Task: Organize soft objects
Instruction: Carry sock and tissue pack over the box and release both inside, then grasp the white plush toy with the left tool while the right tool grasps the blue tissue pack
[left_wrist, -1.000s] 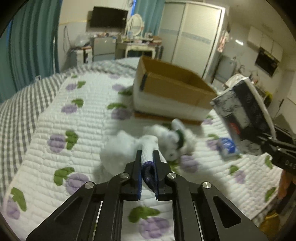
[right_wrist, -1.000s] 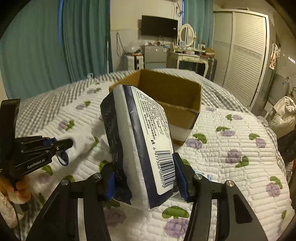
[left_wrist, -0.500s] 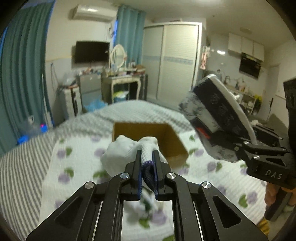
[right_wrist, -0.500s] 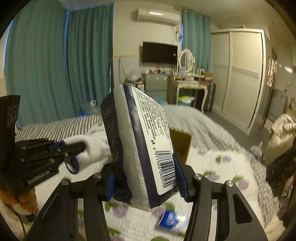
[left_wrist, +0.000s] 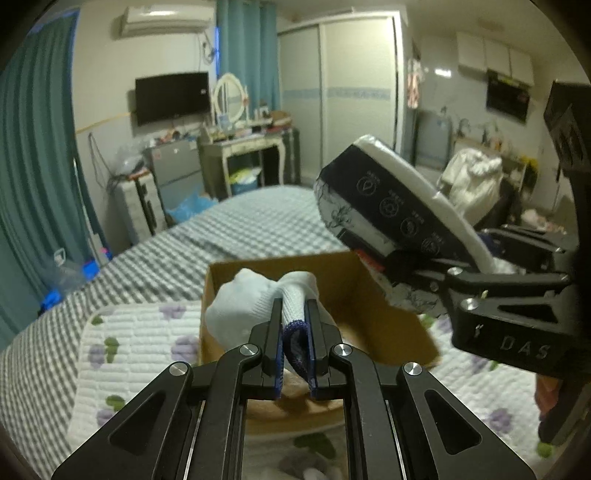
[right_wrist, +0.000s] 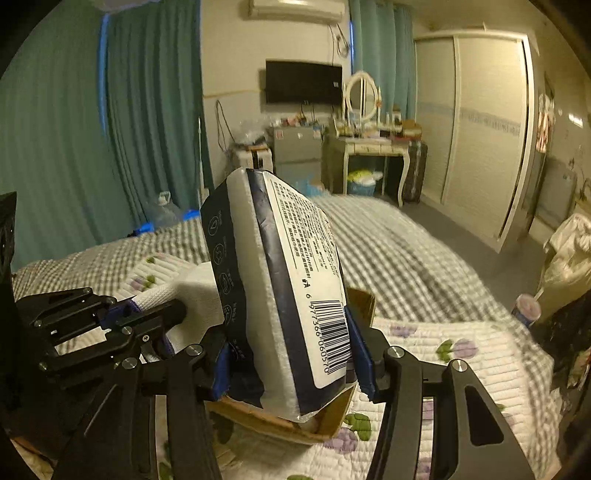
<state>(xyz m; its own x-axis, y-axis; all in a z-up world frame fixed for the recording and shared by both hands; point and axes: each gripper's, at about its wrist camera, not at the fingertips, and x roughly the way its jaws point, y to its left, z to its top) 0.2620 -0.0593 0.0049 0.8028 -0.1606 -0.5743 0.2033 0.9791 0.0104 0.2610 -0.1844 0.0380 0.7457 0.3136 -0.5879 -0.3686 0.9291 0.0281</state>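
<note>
Carrying: both grippers loaded, held over the cardboard box on the bed; judged step = drop-off into box.

Left wrist view
- left gripper: clenched on rolled white sock, blue cuff pinched between the pads.
- sock position: bulk bulges out toward 11 o'clock from the fingertips, lined up over the box opening.
- box: dead ahead at 12 o'clock, open top, brown inside visible, sitting on the quilt.
- right gripper: at 3 o'clock, grasping the tissue pack, which tilts up toward 1 o'clock, above the box's right rim.
- bed: grey checked cover beyond box at 12.

Right wrist view
- right gripper: closed on tissue pack, jaws wide on both flat sides, barcode face to the right.
- pack position: standing on end, fills centre, leaning toward 11 o'clock; hides most of the box.
- box: only near corner and rim show at 6 o'clock under the pack.
- left gripper: at 9 o'clock, holding sock, just beside the pack; touching or not, cannot tell.

Next move (judgement)
- need: lower each load into the opening, then open jaws.
- caution: grippers crowd each other over the box; staggering them likely cleaner.
- pack: bulky, may need tilting flat to clear the rim.
- sock: soft, should fall free once pads part.
</note>
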